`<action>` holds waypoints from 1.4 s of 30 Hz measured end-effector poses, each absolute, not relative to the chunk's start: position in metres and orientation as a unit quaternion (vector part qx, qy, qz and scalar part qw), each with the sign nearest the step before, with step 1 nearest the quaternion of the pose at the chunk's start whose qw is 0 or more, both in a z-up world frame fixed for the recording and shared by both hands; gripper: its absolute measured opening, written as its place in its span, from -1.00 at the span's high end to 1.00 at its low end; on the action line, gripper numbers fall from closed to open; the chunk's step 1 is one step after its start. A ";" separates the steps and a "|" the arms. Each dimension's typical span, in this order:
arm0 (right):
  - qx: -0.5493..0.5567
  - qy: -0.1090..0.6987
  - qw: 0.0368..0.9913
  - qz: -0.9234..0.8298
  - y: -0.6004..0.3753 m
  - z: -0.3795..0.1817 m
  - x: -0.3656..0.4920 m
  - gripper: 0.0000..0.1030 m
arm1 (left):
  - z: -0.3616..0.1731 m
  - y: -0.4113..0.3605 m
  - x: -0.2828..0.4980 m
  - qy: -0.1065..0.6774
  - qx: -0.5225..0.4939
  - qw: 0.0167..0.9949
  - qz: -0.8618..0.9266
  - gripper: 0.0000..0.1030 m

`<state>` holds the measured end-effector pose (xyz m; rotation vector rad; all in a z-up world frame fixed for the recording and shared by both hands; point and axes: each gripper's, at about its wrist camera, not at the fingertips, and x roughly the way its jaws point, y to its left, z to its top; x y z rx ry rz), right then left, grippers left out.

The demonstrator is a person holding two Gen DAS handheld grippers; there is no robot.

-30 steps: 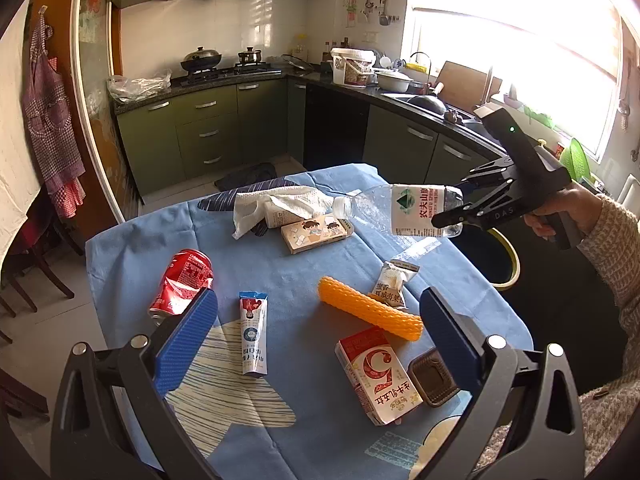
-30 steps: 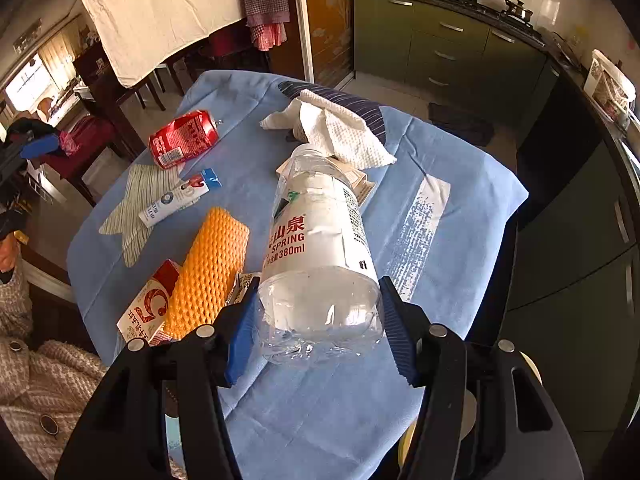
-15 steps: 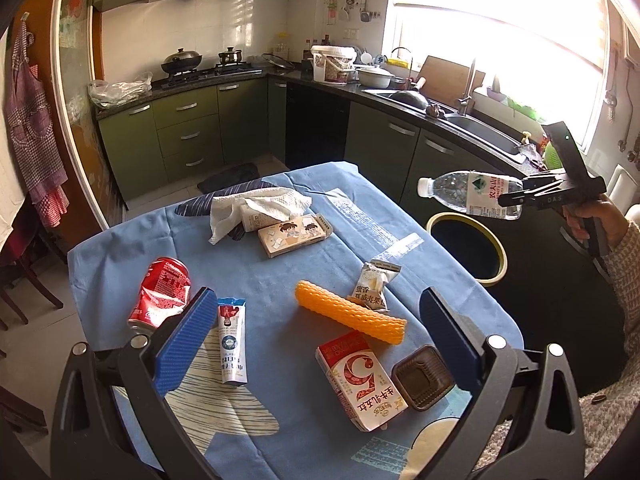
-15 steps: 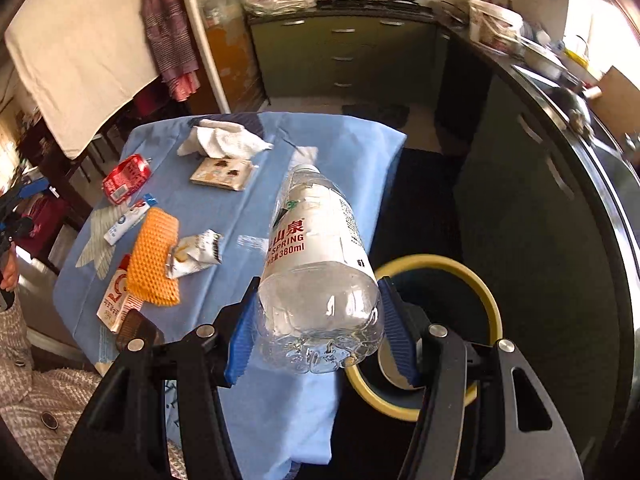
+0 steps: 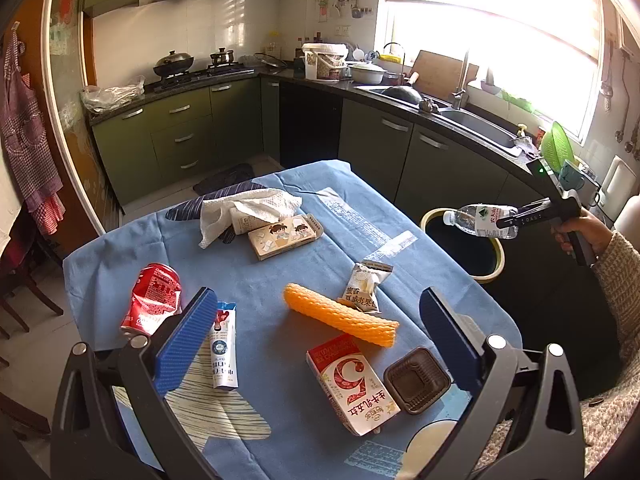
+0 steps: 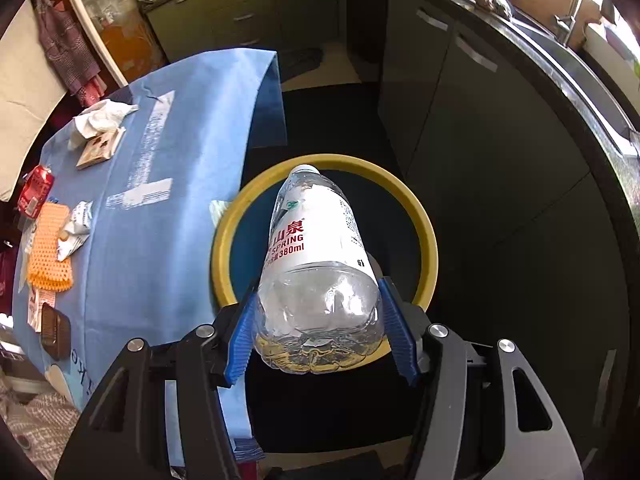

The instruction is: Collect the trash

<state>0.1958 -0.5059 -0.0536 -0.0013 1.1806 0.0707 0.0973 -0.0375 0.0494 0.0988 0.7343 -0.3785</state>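
We hold a clear plastic water bottle (image 6: 316, 264) clamped between the blue pads of our right gripper (image 6: 318, 330), gripped at its base, cap pointing down and away from us. It hangs directly above a round bin with a yellow rim (image 6: 428, 236) that stands on the floor just beside the table; the bin's inside is dark, and we cannot tell what it contains. The bottle looks empty. Our left gripper (image 5: 316, 344) hovers over the blue tablecloth (image 5: 256, 276) with its jaws wide apart and nothing between them. On the cloth lie a crushed red can (image 5: 154, 298), a small white tube (image 5: 222, 350), an orange foam net sleeve (image 5: 340, 316), a white snack wrapper (image 5: 364, 286), a red-and-white carton (image 5: 352, 384) lying flat, and just beside it a small brown plastic tray (image 5: 416, 380), open and empty. Farther back, a crumpled white paper towel (image 5: 248, 208) rests near a flat printed box (image 5: 284, 236).
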 end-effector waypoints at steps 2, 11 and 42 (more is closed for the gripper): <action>0.006 0.567 0.824 0.024 -0.514 -0.069 0.206 -0.12 | 0.049 -0.032 0.098 0.359 0.045 0.915 -0.176 -0.87; 0.019 0.569 0.822 0.008 -0.518 -0.084 0.213 -0.36 | 0.031 0.001 0.119 0.398 0.018 0.905 -0.146 -0.87; 0.012 0.592 0.803 0.070 -0.465 -0.088 0.219 -0.37 | -0.109 0.108 0.298 0.603 0.037 0.795 -0.052 -0.87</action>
